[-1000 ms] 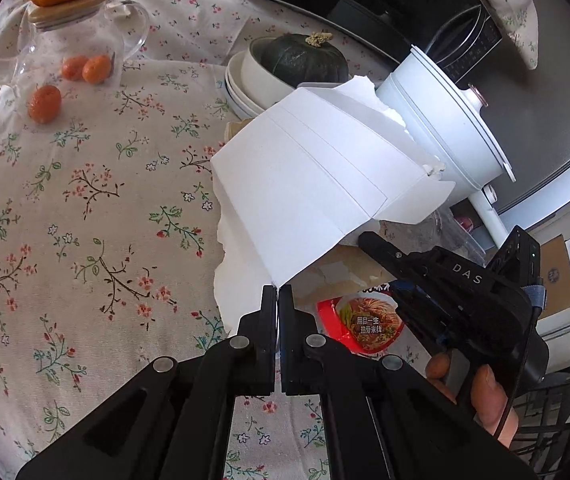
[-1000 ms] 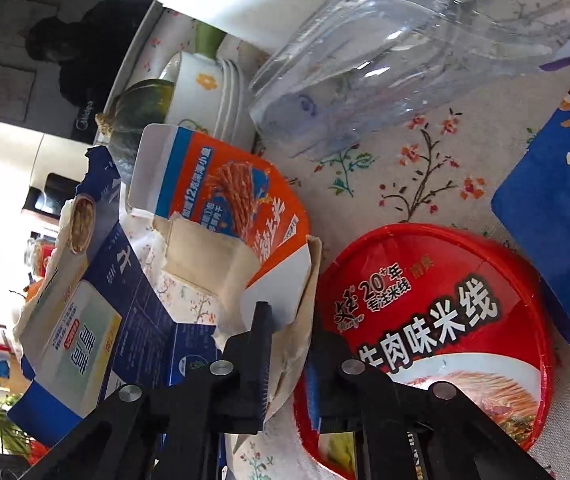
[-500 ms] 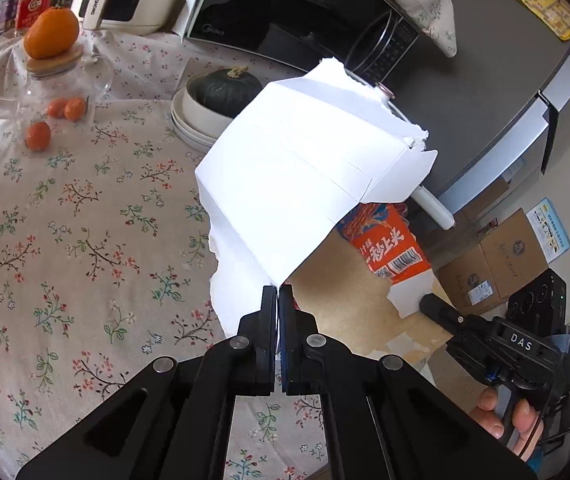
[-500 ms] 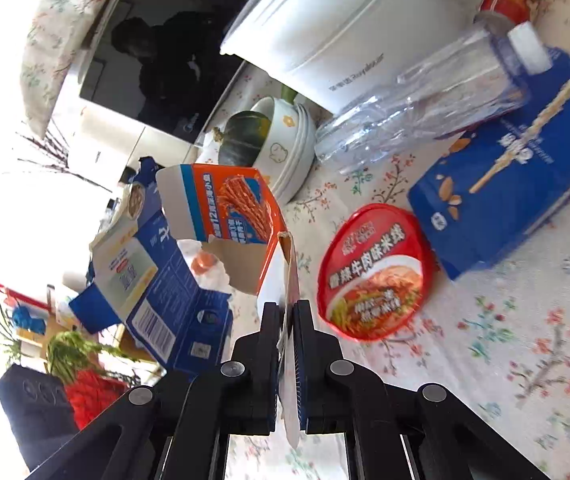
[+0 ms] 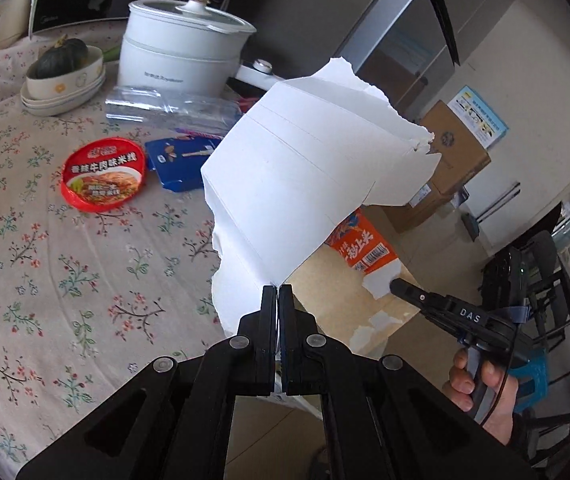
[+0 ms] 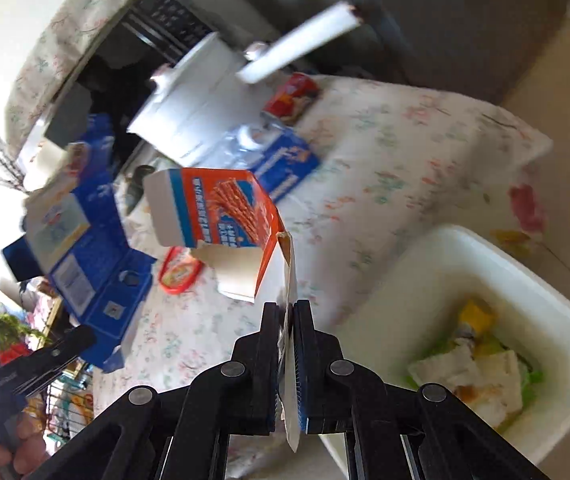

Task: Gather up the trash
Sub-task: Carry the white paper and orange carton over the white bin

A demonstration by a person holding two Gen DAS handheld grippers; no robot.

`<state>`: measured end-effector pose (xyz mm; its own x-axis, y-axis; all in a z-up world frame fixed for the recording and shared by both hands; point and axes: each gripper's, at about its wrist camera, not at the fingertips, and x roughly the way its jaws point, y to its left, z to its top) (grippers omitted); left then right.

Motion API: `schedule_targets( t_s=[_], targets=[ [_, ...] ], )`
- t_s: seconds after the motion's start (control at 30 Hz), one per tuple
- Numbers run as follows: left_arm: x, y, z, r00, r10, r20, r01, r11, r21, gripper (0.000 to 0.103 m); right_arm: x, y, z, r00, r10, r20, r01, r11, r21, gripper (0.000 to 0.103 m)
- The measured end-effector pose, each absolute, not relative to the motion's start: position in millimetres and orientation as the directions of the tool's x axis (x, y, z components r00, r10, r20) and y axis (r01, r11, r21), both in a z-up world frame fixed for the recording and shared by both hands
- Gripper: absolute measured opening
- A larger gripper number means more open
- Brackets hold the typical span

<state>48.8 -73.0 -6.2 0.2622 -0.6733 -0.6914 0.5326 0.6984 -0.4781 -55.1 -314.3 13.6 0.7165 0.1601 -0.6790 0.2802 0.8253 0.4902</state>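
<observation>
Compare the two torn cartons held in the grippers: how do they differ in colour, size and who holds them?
The blue carton is blue-printed with a white inside; the orange carton is orange-printed with a brown inside. The blue carton looks larger. The left gripper pinches the blue carton; the right gripper pinches the orange carton. Both are torn open, flattened cardboard, held off the table.

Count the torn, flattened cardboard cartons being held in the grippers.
2. The torn carton with the white inside and blue print is shut in the left gripper; the orange-and-white snack carton is shut in the right gripper. Others may be hidden.
</observation>
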Motion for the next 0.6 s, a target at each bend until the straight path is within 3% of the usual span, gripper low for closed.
schedule_targets(
  t_s=[0.27,0.4,0.6],
  targets=[
    [-2.0,-146.0,-48.6,0.1,-0.623,-0.776,0.614,0.652,-0.444,0.0,-77.4,-327.9,33.5,0.653,-0.038,-0.757,0.347,0.903,0.254,0.006],
    [-19.5,-170.3,-67.1,0.118,-0.532,-0.838,0.676,0.662,-0.325,0.0,-79.0,-329.5,27.8,0.587,-0.125,-0.8,0.368,0.922,0.125,0.006],
    [-27.4,-178.6,-65.4,0.139,-0.521,-0.842,0.711,0.644,-0.281,0.001,-80.3,-332.0,25.7,0.549,-0.222,-0.806,0.403,0.915,0.022,0.006]
  ],
)
